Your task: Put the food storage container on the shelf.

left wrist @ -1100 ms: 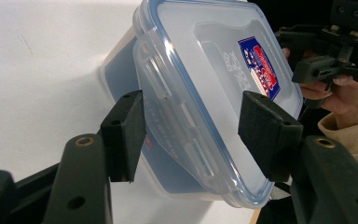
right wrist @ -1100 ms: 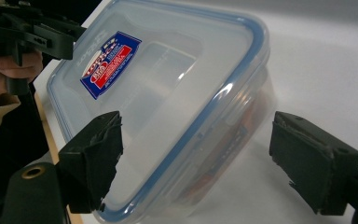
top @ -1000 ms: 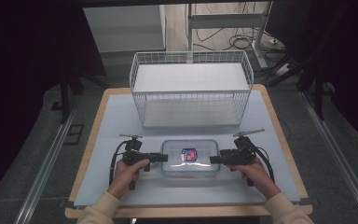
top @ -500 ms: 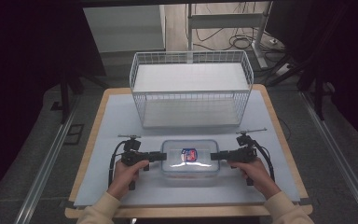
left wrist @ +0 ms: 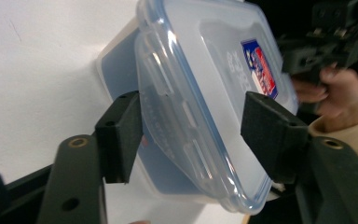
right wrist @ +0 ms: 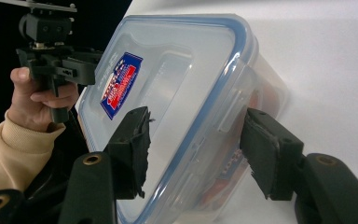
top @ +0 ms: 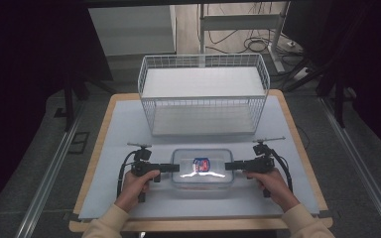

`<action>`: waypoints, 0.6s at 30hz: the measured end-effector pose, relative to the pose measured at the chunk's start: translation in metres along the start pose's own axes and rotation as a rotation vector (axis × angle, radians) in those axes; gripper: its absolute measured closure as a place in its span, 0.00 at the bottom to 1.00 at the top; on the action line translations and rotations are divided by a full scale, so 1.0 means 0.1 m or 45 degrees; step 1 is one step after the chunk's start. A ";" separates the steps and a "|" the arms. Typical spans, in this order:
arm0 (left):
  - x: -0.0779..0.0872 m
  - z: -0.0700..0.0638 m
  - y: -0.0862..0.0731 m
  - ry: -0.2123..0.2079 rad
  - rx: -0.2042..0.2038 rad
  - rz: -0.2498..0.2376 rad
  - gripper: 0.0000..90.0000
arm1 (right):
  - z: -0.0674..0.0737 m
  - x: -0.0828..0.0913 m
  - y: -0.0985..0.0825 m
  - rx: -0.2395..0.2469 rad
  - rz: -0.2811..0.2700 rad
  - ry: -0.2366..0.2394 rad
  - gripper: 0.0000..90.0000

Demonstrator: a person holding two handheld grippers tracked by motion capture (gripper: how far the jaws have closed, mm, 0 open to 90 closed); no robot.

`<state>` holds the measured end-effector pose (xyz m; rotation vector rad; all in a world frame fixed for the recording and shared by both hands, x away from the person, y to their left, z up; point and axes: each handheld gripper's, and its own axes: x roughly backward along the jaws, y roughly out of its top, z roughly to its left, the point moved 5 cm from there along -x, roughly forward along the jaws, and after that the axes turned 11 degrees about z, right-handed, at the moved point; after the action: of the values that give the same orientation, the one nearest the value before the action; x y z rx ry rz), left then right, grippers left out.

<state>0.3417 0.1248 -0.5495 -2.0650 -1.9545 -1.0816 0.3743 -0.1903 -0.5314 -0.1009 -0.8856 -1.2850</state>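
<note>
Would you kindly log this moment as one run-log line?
left gripper: opening at container's left end latch | right gripper: closing at right end latch | lidded plastic container: on table | wire basket: behind

Both forearms in from the near edge, one gripper in each hand, jaws pointing inward at one another.

Left gripper [top: 174, 168]: held level in the left hand [top: 135, 184], jaws just opening, standing apart with a gap to each pad [left wrist: 121, 135]. Right gripper [top: 228, 166]: held level in the right hand [top: 273, 183], jaws just closing, set partway apart; whether the pads [right wrist: 133, 149] press cannot be told. Cream sleeves cover both forearms.
</note>
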 end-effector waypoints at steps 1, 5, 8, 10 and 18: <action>0.00 0.01 0.00 -0.012 0.005 0.003 0.43 | 0.00 0.00 0.00 -0.001 0.000 0.000 0.48; 0.00 0.01 0.00 -0.036 0.008 -0.005 0.45 | -0.01 0.00 0.00 -0.002 0.002 0.001 0.48; 0.01 -0.01 -0.02 -0.033 0.000 -0.013 0.47 | 0.03 0.01 -0.01 0.018 0.001 -0.019 0.48; 0.02 -0.03 -0.03 -0.025 -0.010 -0.022 0.48 | 0.05 0.02 -0.02 0.027 -0.005 -0.032 0.49; 0.04 -0.12 -0.10 0.015 -0.052 -0.065 0.51 | 0.15 0.06 -0.08 0.096 -0.045 -0.075 0.53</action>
<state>0.3270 0.1238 -0.5420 -2.0342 -2.0068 -1.1509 0.3605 -0.1900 -0.5207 -0.0641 -0.9894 -1.2854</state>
